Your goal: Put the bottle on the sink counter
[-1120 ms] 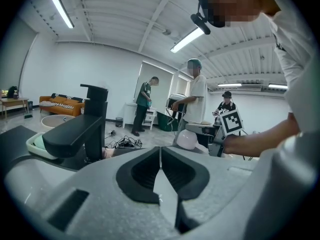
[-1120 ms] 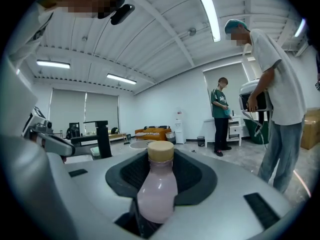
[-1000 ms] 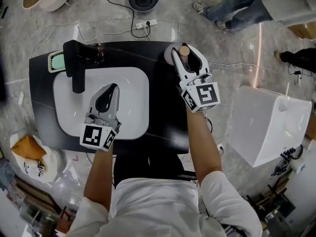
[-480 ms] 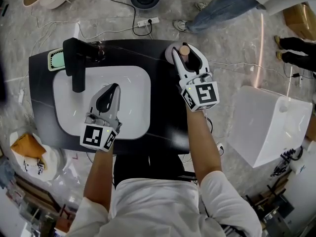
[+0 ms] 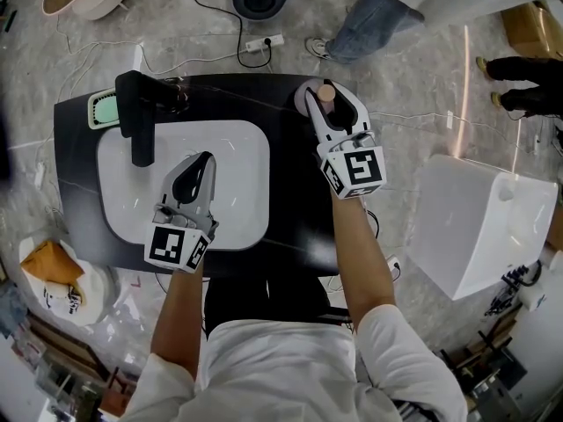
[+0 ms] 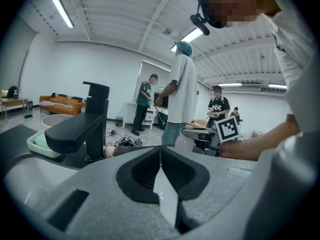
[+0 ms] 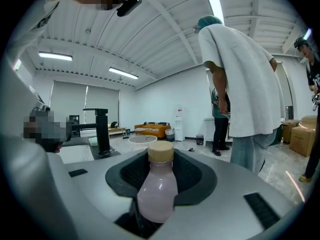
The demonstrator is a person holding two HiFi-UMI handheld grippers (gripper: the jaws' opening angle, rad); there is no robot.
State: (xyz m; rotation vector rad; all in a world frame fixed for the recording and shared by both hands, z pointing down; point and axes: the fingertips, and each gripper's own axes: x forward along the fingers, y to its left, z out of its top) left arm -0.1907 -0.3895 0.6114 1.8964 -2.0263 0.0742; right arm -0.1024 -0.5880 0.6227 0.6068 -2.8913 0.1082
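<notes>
A pale pink bottle (image 5: 326, 92) with a tan cap stands upright at the far right corner of the black sink counter (image 5: 295, 196). My right gripper (image 5: 329, 99) is shut on the bottle (image 7: 156, 186), whose body fills the hollow between the jaws. My left gripper (image 5: 199, 160) hovers over the white basin (image 5: 239, 161), shut and holding nothing; in the left gripper view (image 6: 160, 156) its jaws meet along a thin seam.
A black faucet (image 5: 138, 121) rises at the basin's far left, with a green soap dish (image 5: 103, 109) beside it. A large white tub (image 5: 475, 222) stands right of the counter. A person's legs (image 5: 374, 16), a power strip (image 5: 261, 40) and cables lie beyond.
Both grippers and the bottle have stayed nearly still. The person standing beyond the counter has stepped leftward.
</notes>
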